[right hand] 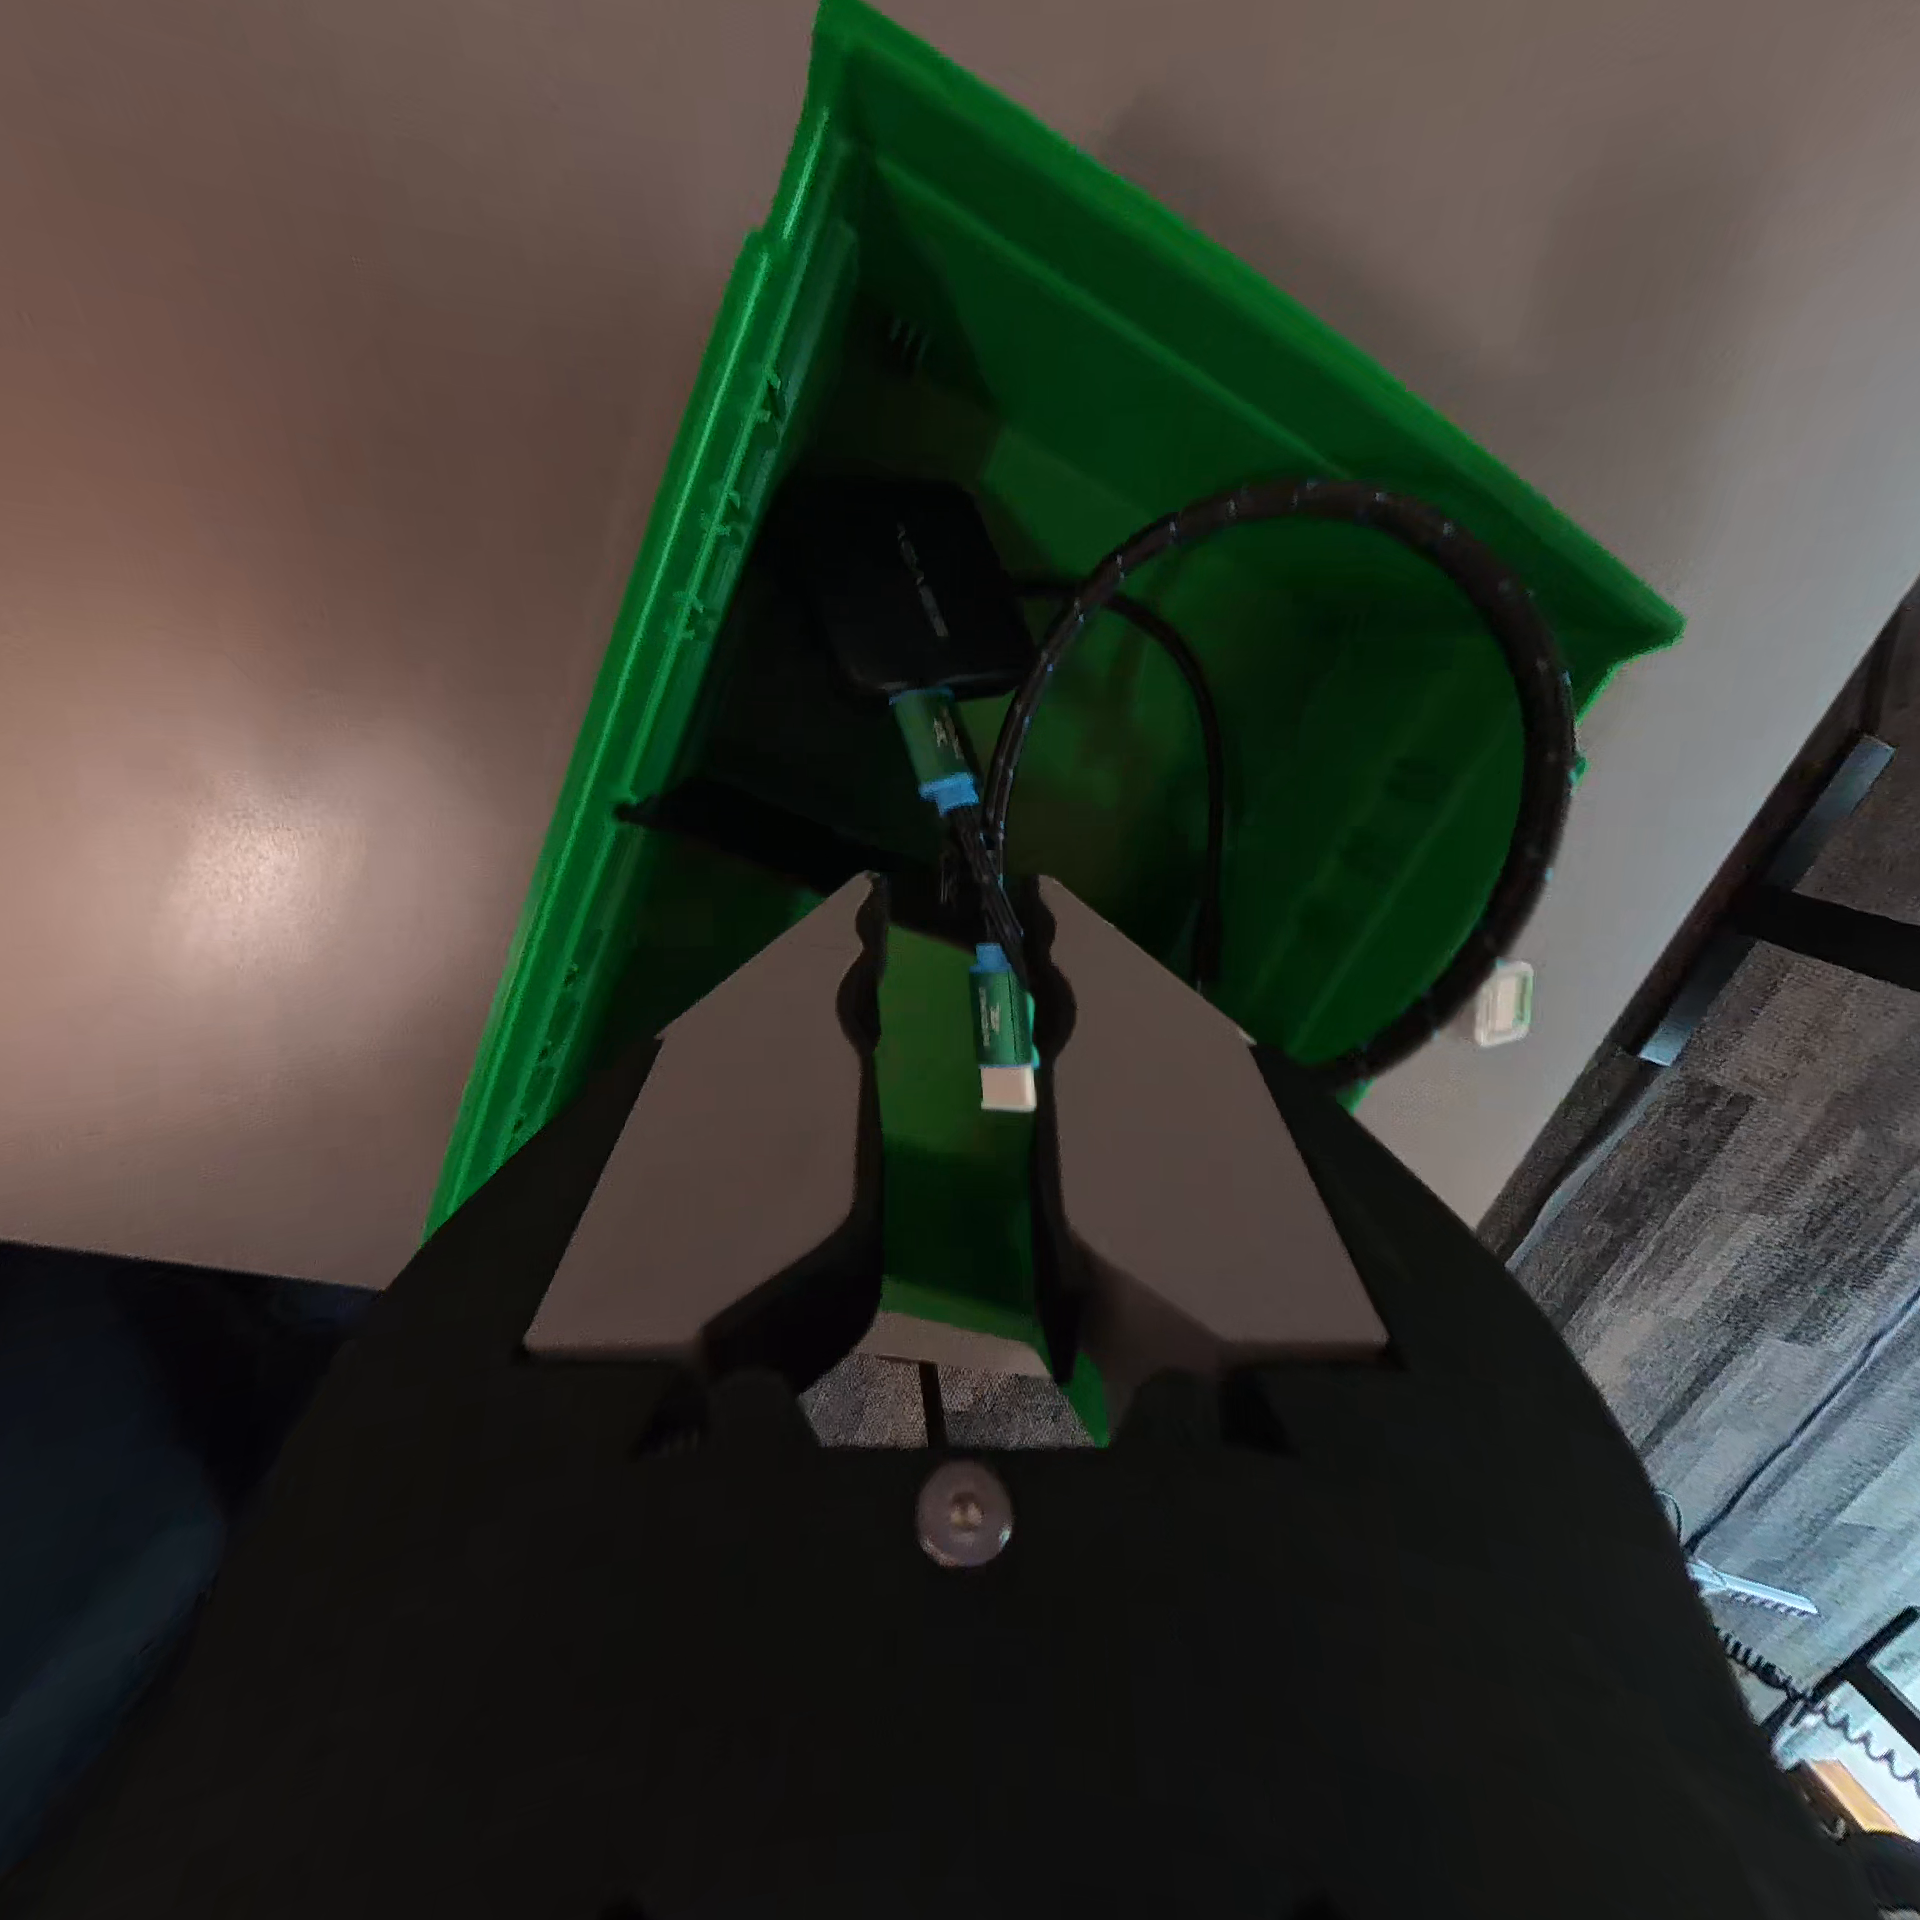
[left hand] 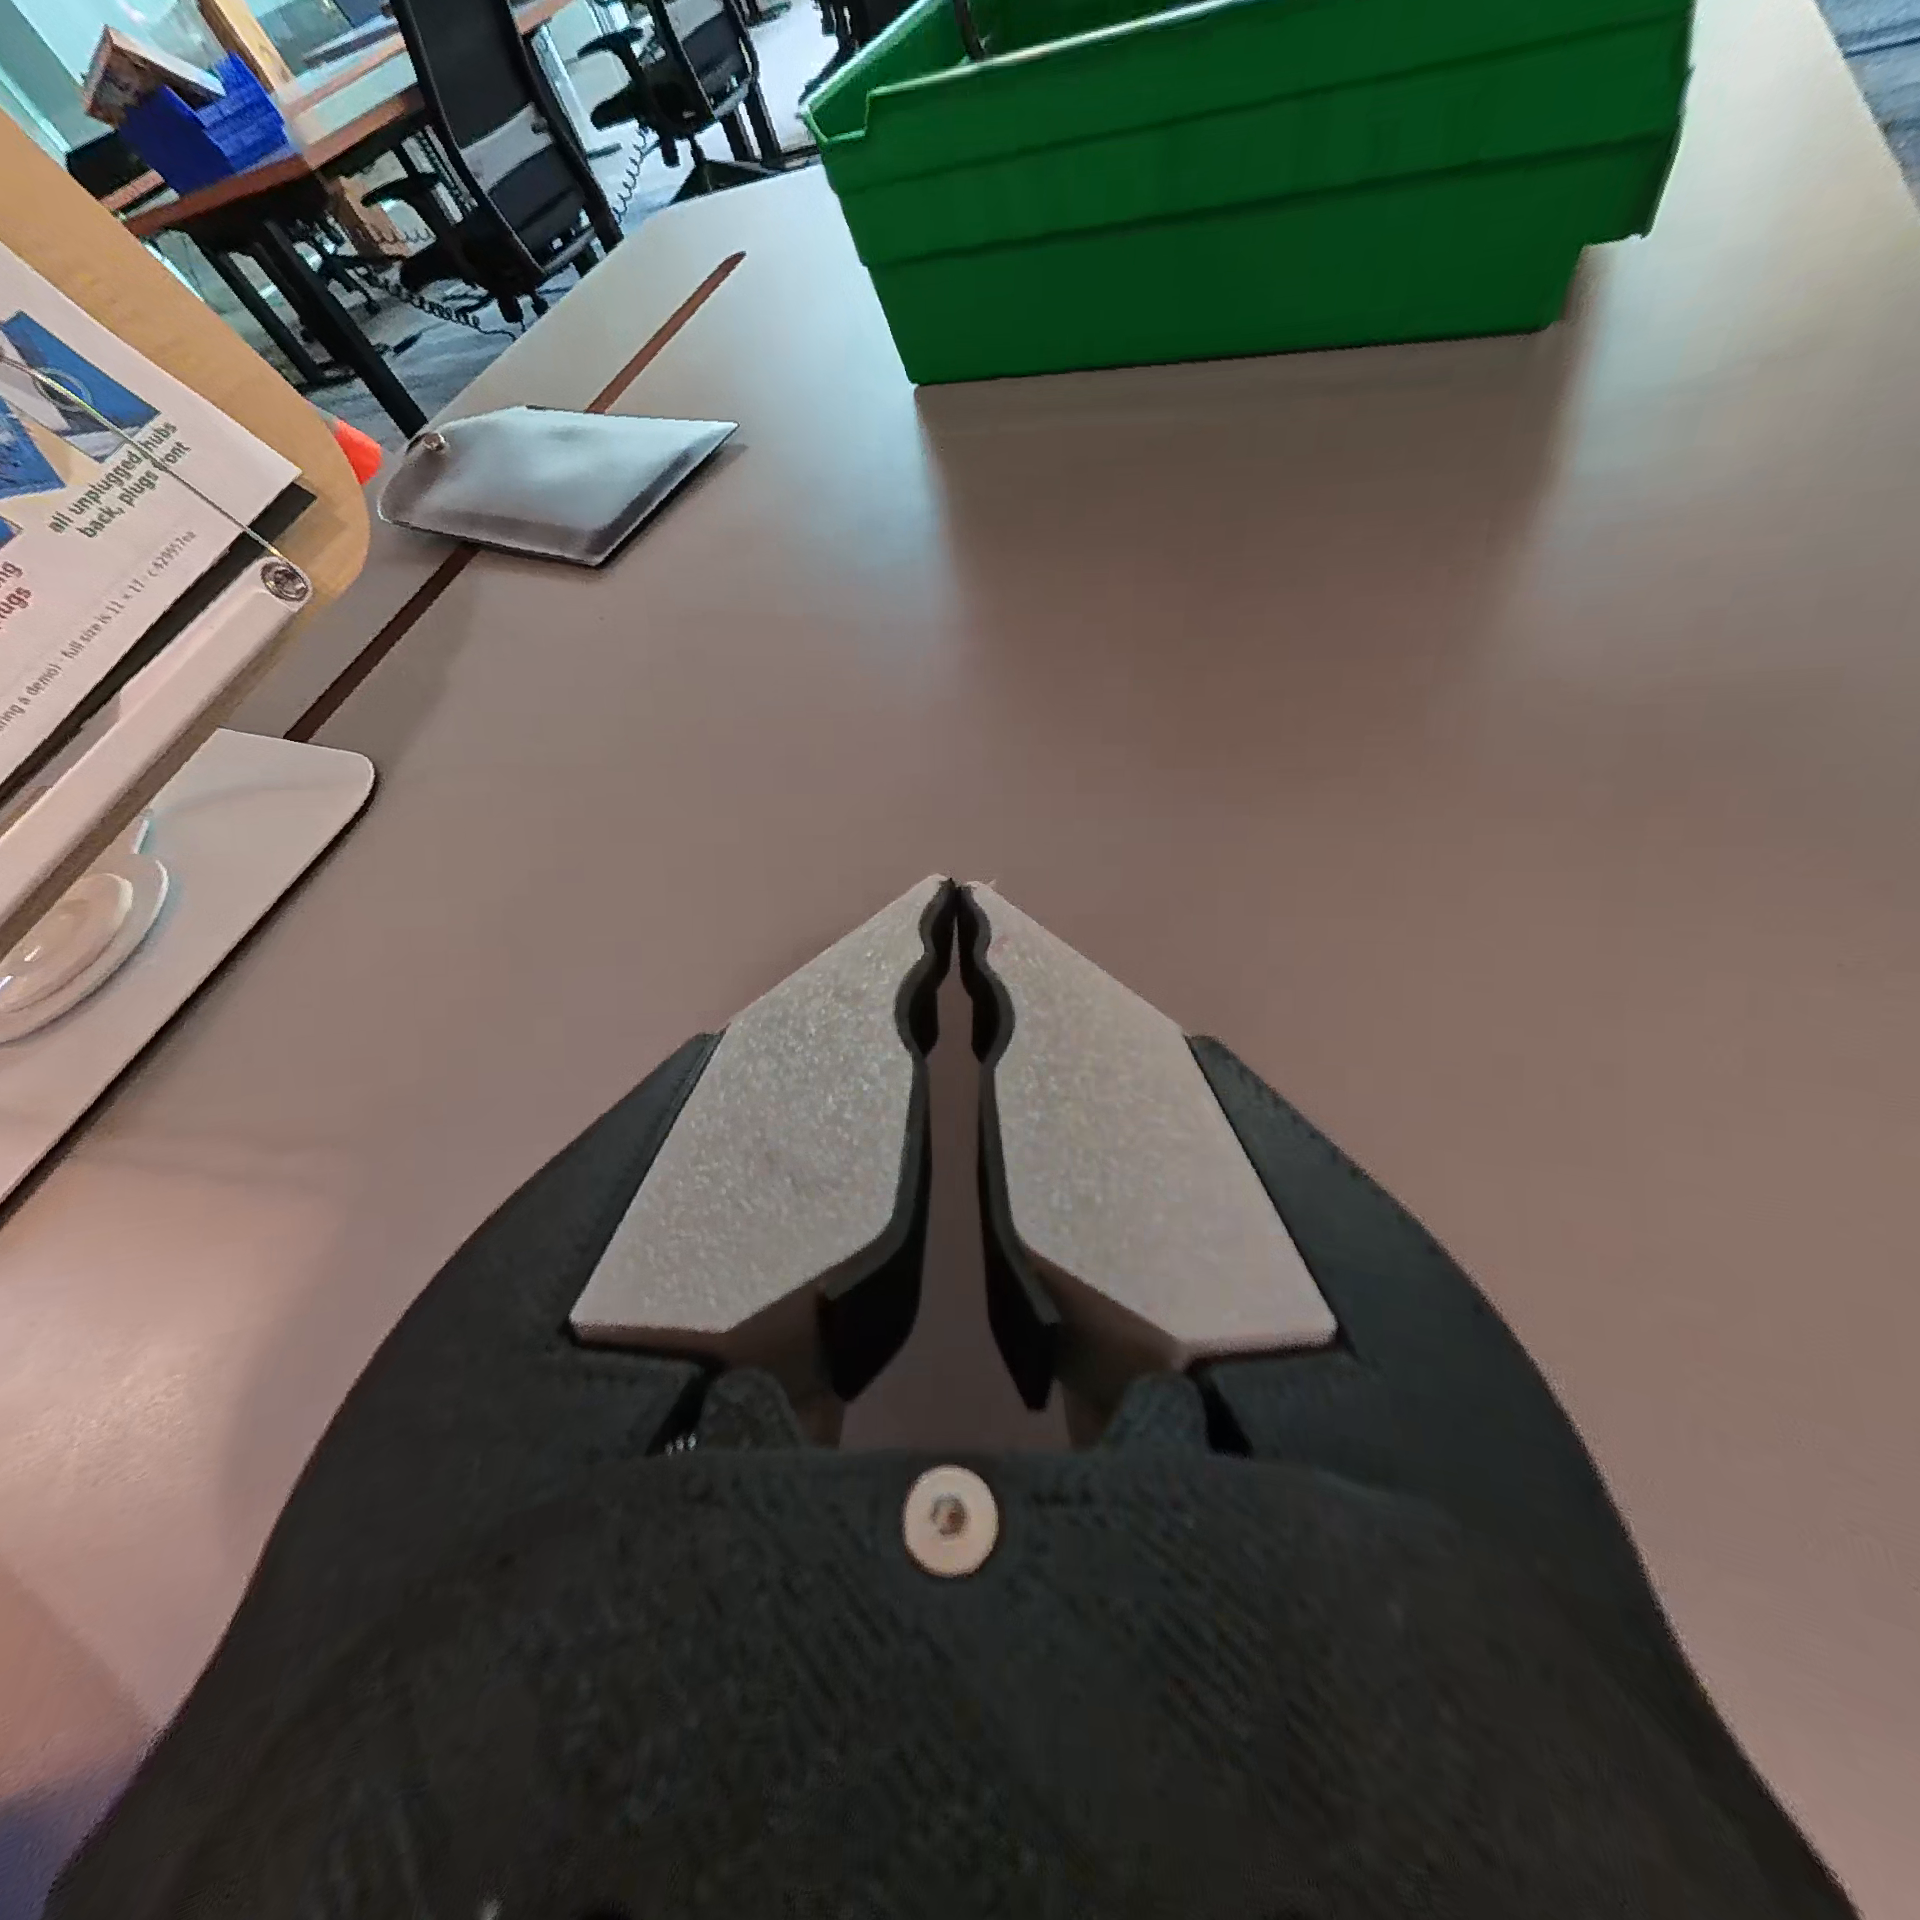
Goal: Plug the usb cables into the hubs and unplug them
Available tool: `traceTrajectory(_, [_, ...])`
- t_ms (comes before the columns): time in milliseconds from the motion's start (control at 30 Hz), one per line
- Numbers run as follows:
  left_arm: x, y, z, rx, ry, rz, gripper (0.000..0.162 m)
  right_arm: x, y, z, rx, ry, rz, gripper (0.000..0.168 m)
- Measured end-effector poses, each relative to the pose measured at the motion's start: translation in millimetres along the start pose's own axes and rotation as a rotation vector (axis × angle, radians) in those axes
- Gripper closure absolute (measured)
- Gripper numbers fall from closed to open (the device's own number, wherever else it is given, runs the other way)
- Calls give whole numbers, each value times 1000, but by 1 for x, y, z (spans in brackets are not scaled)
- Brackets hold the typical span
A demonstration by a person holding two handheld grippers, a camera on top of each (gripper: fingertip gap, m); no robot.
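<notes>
Where left view lacks it: braided cable (right hand: 1496, 665) inside green bin (right hand: 1195, 343).

The green plastic bin (left hand: 1247, 208) is cut off at twelve o'clock in the left wrist view; the printed paper sheet (left hand: 94, 499) runs off at nine o'clock. The right gripper's fingers (right hand: 727, 1122) hide part of the black braided cable (right hand: 1548, 707)

A green bin (left hand: 1226, 260) stands at the far right of the brown table (left hand: 1299, 727), holding a black box (right hand: 914, 592) and a looped black cable (right hand: 1455, 644). A grey pouch (left hand: 551, 483) lies far left, near a printed sheet (left hand: 114, 499) on a stand. Office chairs (left hand: 488, 135) stand beyond.
</notes>
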State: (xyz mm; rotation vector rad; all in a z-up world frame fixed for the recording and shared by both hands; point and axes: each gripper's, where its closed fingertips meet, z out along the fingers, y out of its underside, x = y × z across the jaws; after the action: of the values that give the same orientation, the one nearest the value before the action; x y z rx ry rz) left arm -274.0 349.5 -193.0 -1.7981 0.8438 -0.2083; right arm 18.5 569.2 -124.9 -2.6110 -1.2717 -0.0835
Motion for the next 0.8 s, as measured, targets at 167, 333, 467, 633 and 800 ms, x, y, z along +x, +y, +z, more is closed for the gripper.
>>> traceTrajectory(167, [-1,-3,-3,16,-6,-7,162,3,18,-7,-21,-7,14,142])
traceTrajectory(333, [-2,4,0,-8,0,-14,162,6,27,2,-25,-64,35,141])
traceTrajectory(467, [-2,7,1,-20,1,-8,162,9,33,6,-9,-144,54,137])
traceTrajectory(633, [0,3,2,-10,2,-1,162,9,30,0,32,-232,45,130])
traceTrajectory(800, [9,1,4,-14,23,33,162,7,27,19,-37,-250,-6,126])
